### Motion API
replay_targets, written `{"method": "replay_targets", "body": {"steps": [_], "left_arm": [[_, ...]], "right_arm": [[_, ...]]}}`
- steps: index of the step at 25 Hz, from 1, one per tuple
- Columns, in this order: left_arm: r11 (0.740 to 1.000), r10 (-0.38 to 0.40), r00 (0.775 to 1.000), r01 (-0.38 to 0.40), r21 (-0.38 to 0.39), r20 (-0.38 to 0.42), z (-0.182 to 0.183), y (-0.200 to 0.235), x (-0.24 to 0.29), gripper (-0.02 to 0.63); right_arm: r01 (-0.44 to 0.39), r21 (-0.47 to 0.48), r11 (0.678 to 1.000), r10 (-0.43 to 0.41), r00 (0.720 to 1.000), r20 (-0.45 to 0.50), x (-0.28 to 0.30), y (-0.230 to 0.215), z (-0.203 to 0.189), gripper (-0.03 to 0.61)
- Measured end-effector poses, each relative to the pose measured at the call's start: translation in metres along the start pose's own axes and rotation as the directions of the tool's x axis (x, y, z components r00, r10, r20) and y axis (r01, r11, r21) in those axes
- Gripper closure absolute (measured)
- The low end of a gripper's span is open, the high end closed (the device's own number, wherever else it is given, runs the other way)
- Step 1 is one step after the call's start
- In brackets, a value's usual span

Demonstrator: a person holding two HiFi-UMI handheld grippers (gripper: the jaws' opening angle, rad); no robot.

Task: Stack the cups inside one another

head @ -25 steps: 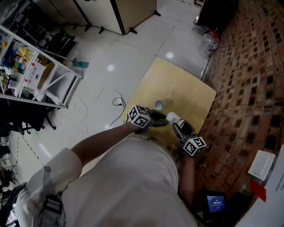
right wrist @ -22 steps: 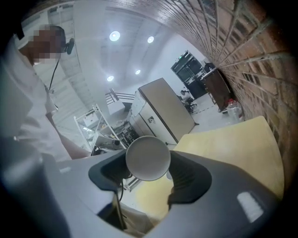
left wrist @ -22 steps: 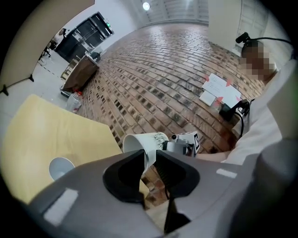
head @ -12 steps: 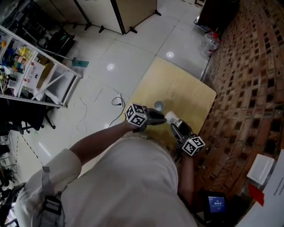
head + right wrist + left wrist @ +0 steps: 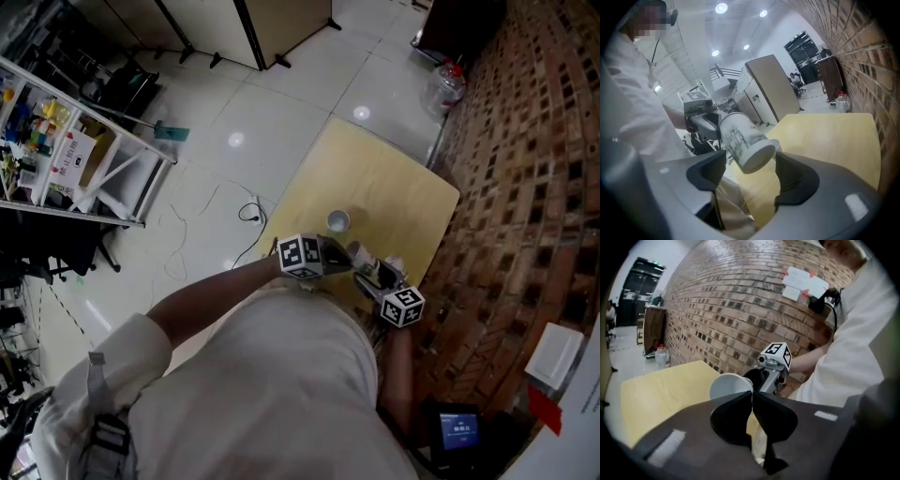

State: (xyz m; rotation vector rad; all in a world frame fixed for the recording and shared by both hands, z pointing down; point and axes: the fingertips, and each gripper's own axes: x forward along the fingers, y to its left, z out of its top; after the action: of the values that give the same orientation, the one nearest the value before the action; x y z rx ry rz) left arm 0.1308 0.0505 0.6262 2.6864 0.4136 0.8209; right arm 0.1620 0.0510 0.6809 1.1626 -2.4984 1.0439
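Left gripper view has my left tongs (image 5: 751,393) closing thin on the rim of the printed cup (image 5: 727,386). My right tongs (image 5: 750,160), which carried it a moment ago, are opening wide around its base without pressing. So the cup has changed hands, hanging over the desk's (image 5: 394,187) near edge. The standing cup (image 5: 337,221) waits just beyond, with bare desk past it and the brick wall (image 5: 525,141) along the right.
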Motion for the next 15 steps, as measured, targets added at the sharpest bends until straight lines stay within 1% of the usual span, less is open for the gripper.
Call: {"method": "replay_targets", "body": {"steps": [2, 5, 7, 8, 9, 10, 11, 13, 14, 15], "left_arm": [[0.997, 0.028, 0.996, -0.021, 0.078, -0.087, -0.013, -0.002, 0.007, 0.588], [0.985, 0.067, 0.981, -0.037, 0.166, -0.182, -0.028, -0.005, 0.013, 0.588], [0.971, 0.116, 0.964, -0.060, 0.230, -0.240, -0.038, -0.002, 0.014, 0.588], [0.961, 0.148, 0.951, -0.073, 0.268, -0.273, -0.044, 0.000, 0.015, 0.588], [0.945, 0.187, 0.931, -0.083, 0.316, -0.313, -0.053, 0.003, 0.016, 0.588], [0.922, 0.231, 0.904, -0.085, 0.378, -0.361, -0.064, 0.007, 0.017, 0.588], [0.891, 0.280, 0.867, -0.074, 0.449, -0.413, -0.078, 0.012, 0.018, 0.586], [0.820, 0.366, 0.784, -0.017, 0.572, -0.502, -0.108, 0.020, 0.022, 0.586], [0.793, 0.395, 0.749, 0.014, 0.609, -0.531, -0.121, 0.024, 0.024, 0.586], [0.773, 0.416, 0.724, 0.037, 0.633, -0.551, -0.132, 0.027, 0.025, 0.586]], "right_arm": [[0.014, -0.002, 1.000, -0.014, 0.999, -0.038, 0.002, -0.004, -0.014, 0.255], [0.037, 0.005, 0.999, -0.037, 0.996, -0.077, 0.004, -0.009, -0.031, 0.254], [0.068, 0.023, 0.997, -0.066, 0.995, -0.082, 0.004, -0.013, -0.038, 0.255], [0.086, 0.035, 0.996, -0.083, 0.993, -0.079, 0.002, -0.016, -0.040, 0.255], [0.105, 0.047, 0.993, -0.101, 0.992, -0.076, 0.001, -0.019, -0.042, 0.255], [0.121, 0.060, 0.991, -0.117, 0.990, -0.077, 0.000, -0.021, -0.045, 0.255], [0.134, 0.070, 0.988, -0.128, 0.988, -0.082, -0.001, -0.022, -0.047, 0.255], [0.147, 0.080, 0.986, -0.139, 0.985, -0.100, -0.003, -0.023, -0.055, 0.256], [0.149, 0.083, 0.985, -0.140, 0.984, -0.107, -0.003, -0.022, -0.058, 0.256], [0.150, 0.086, 0.985, -0.140, 0.984, -0.112, -0.003, -0.022, -0.060, 0.256]]}}
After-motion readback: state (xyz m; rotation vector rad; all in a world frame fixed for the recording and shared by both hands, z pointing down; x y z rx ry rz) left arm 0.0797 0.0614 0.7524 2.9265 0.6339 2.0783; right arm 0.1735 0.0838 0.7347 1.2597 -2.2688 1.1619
